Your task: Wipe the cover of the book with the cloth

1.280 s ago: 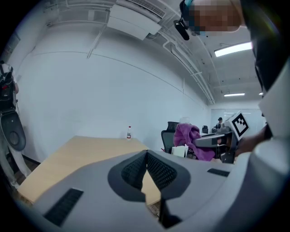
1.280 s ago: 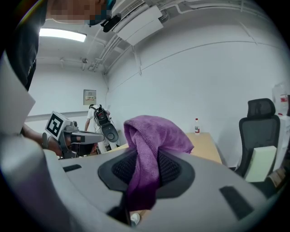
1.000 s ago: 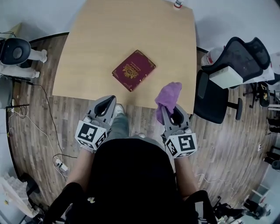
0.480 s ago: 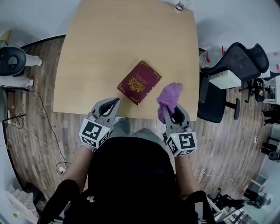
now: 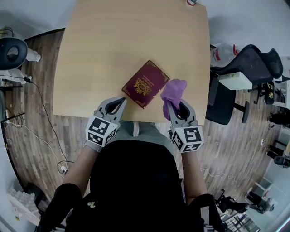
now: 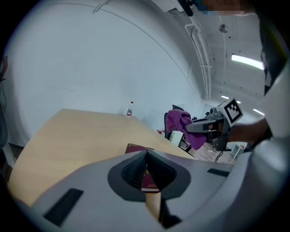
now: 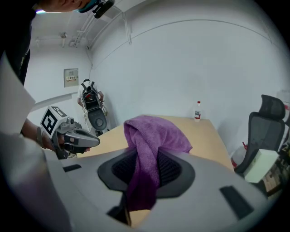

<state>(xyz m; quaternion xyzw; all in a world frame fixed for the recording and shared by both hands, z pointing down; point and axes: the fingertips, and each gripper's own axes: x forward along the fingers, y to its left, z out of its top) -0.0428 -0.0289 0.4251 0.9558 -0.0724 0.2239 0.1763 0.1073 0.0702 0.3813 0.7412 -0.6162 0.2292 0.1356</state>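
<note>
A maroon book (image 5: 146,84) with a gold emblem lies closed near the front edge of the light wooden table (image 5: 113,41). My right gripper (image 5: 175,106) is shut on a purple cloth (image 5: 173,91), which bunches up above the jaws and hangs between the pads (image 7: 146,149). The cloth hovers just right of the book's right edge. My left gripper (image 5: 120,101) is over the table's front edge, just left of the book's near corner. Its jaws are shut with nothing in them (image 6: 146,155), and the book (image 6: 137,148) lies right beyond the tips.
A small bottle (image 5: 191,2) stands at the table's far right edge. A black office chair (image 5: 247,63) with a white box (image 5: 233,80) stands right of the table. Cables (image 5: 31,131) and a round device (image 5: 12,51) lie on the wooden floor at left.
Both grippers have moved forward from over the floor to the table's front edge. The cloth has come up beside the book. The grip on the cloth is unchanged.
</note>
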